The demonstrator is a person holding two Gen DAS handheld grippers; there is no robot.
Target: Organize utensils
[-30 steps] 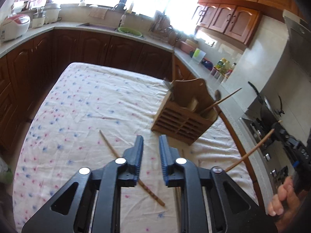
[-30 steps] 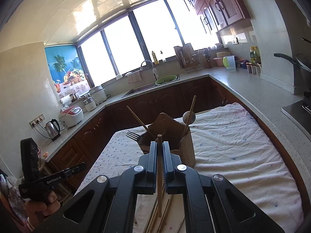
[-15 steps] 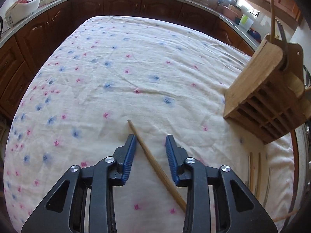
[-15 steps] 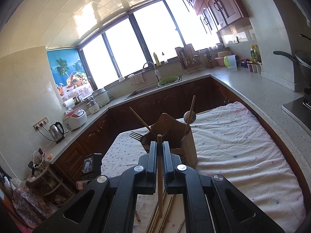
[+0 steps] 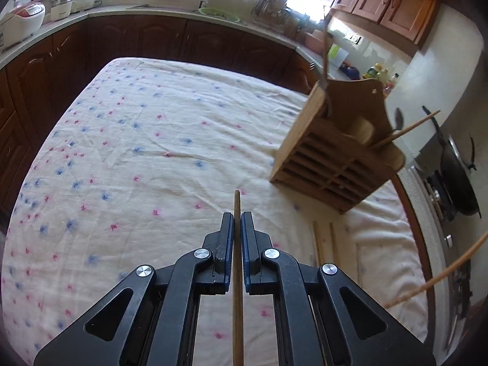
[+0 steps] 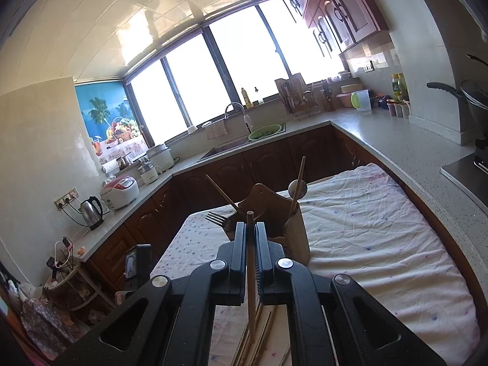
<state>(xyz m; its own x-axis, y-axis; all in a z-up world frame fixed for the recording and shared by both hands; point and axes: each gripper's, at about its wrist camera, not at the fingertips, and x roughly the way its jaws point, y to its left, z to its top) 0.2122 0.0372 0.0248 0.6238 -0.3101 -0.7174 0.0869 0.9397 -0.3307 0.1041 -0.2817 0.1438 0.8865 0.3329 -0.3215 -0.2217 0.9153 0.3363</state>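
Observation:
My left gripper (image 5: 237,216) is shut on a wooden chopstick (image 5: 237,274) and holds it above the floral tablecloth (image 5: 146,140). The wooden utensil holder (image 5: 338,155) stands ahead to the right, with a chopstick and a spoon in it. My right gripper (image 6: 250,228) is shut on another chopstick (image 6: 250,274), held upright just in front of the holder (image 6: 274,222), which has a fork (image 6: 217,219), a spoon and chopsticks in it. Several loose chopsticks (image 6: 262,338) lie on the cloth below it.
Two chopsticks (image 5: 324,244) lie on the cloth near the holder's base. Kitchen counters with a sink, a rice cooker (image 6: 120,190) and a kettle surround the table. A wok (image 5: 454,177) sits on the stove at the right.
My left gripper has closed on the chopstick that lay on the cloth and lifted it. My right gripper stays shut on its chopstick, almost unmoved.

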